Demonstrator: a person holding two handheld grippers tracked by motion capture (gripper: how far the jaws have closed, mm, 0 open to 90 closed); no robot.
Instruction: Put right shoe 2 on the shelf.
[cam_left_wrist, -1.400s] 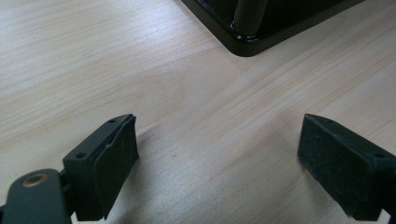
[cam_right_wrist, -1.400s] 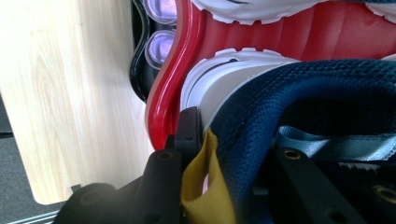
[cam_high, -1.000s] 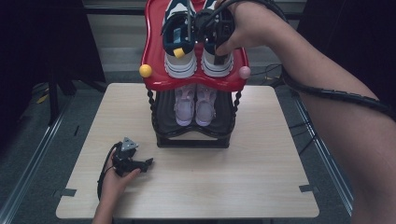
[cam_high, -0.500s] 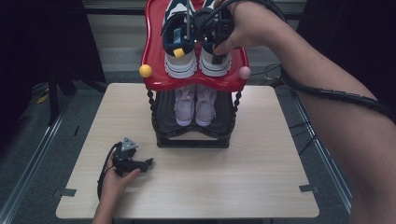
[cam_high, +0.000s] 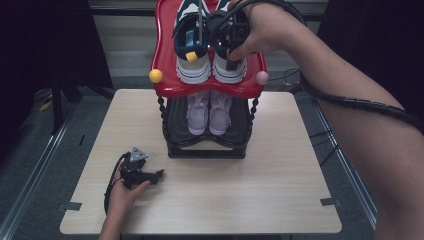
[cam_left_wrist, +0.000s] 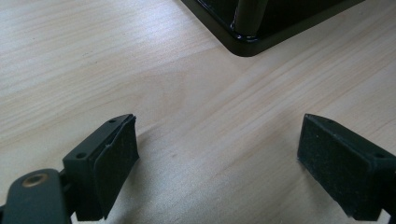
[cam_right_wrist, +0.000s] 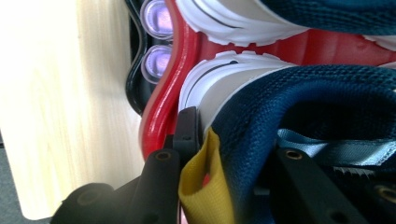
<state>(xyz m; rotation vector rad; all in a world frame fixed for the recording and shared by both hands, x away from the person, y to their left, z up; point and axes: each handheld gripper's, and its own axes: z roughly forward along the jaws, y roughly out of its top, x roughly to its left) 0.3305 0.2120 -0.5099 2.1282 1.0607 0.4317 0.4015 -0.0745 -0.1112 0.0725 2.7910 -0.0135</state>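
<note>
A pair of navy sneakers with white soles stands on the red top shelf (cam_high: 167, 60) of a shoe rack. My right gripper (cam_high: 229, 49) reaches down from above onto the right-hand sneaker (cam_high: 231, 72). In the right gripper view my right gripper (cam_right_wrist: 233, 140) is shut on that sneaker's navy knit heel collar (cam_right_wrist: 289, 98), beside its yellow pull tab (cam_right_wrist: 208, 186). The left-hand sneaker (cam_high: 192, 67) stands beside it. My left gripper (cam_high: 150, 176) lies on the table at the front left, held by a hand. My left gripper (cam_left_wrist: 217, 154) is open over bare wood.
A pair of lilac shoes (cam_high: 209, 112) sits on the rack's black lower shelf (cam_high: 175, 120). The rack's black base corner (cam_left_wrist: 247, 42) lies just ahead of the left gripper. The light wooden table (cam_high: 280, 190) has taped corners. A cable (cam_high: 350, 100) trails along the right forearm.
</note>
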